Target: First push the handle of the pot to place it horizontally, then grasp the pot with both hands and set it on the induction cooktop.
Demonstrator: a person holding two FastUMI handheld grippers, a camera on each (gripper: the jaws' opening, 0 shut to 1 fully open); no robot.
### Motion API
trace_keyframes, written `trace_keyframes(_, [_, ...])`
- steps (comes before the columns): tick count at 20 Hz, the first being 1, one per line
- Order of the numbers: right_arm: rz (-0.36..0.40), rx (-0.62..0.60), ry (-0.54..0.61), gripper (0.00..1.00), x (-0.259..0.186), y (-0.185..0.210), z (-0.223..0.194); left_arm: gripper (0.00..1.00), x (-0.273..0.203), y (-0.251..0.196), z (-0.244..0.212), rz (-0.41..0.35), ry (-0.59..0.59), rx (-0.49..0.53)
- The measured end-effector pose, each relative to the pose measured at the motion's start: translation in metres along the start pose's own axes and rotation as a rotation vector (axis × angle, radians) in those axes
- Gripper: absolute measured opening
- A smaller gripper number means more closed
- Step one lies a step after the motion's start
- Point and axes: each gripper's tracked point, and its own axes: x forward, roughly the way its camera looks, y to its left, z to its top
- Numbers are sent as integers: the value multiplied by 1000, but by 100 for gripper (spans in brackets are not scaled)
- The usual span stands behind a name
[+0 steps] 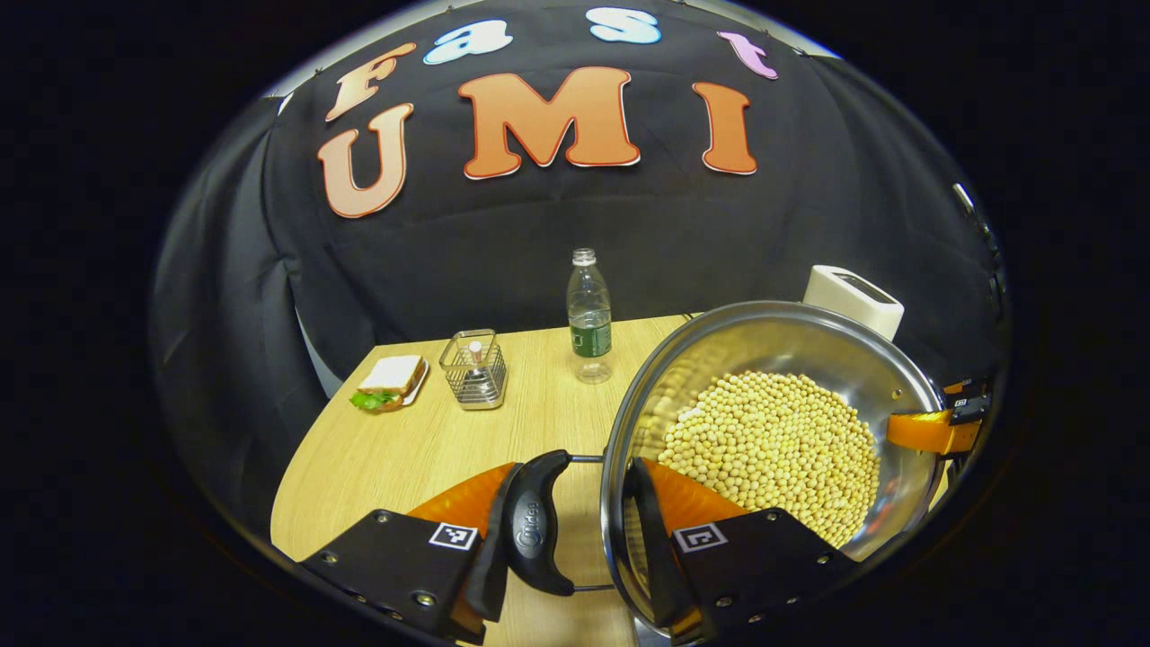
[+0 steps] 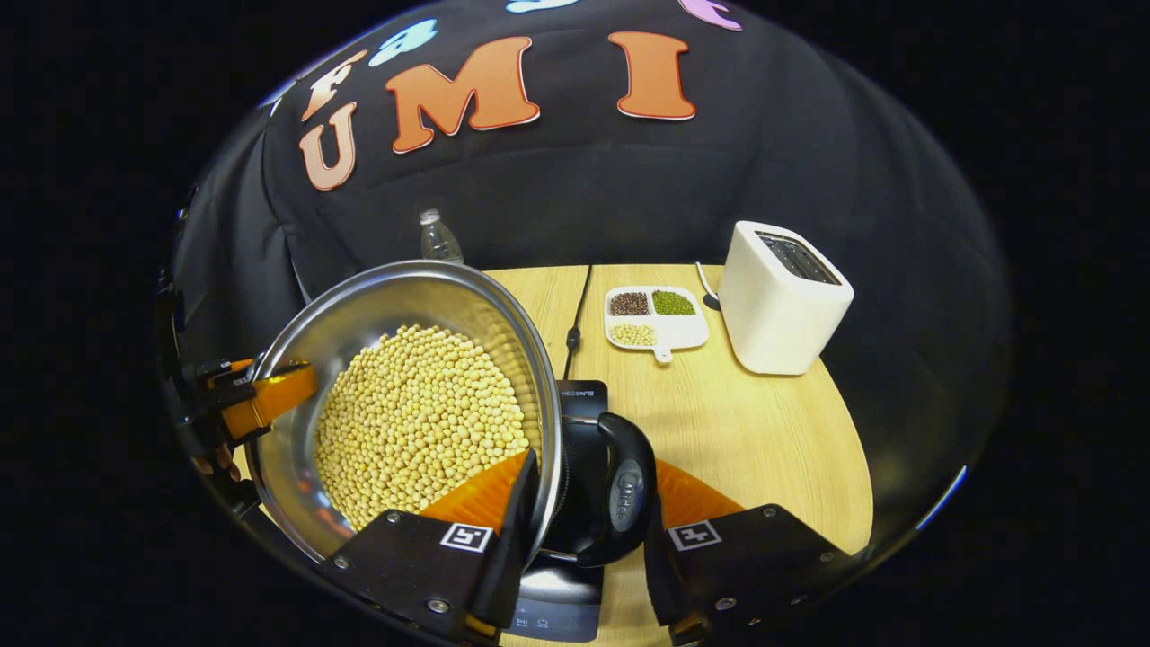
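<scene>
Both grippers grip the pot (image 1: 773,359) of soybeans (image 1: 773,445) from opposite sides. The left gripper (image 1: 575,530) clamps one handle (image 1: 536,524) and the rim between its fingers; the right gripper (image 2: 584,521) likewise clamps the other handle (image 2: 623,490). Just beyond and under the right fingers lies the cooktop (image 2: 579,400), beneath the pot's edge.

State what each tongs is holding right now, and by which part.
Both hold the pot of beans. The left tongs straddle its left handle and rim; the right tongs straddle its right handle and rim, over the cooktop.
</scene>
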Motion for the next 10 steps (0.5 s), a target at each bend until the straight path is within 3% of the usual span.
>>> trace_keyframes(8, [-8, 16, 6, 57, 16, -17, -1, 64, 6, -4, -1, -7, 11, 9])
trace_keyframes(9, [-9, 17, 15, 53, 18, -19, -3, 64, 7, -4, -2, -7, 15, 8])
trace_keyframes(10, [-10, 16, 13, 57, 22, -20, -2, 64, 7, -5, -2, -7, 19, 9])
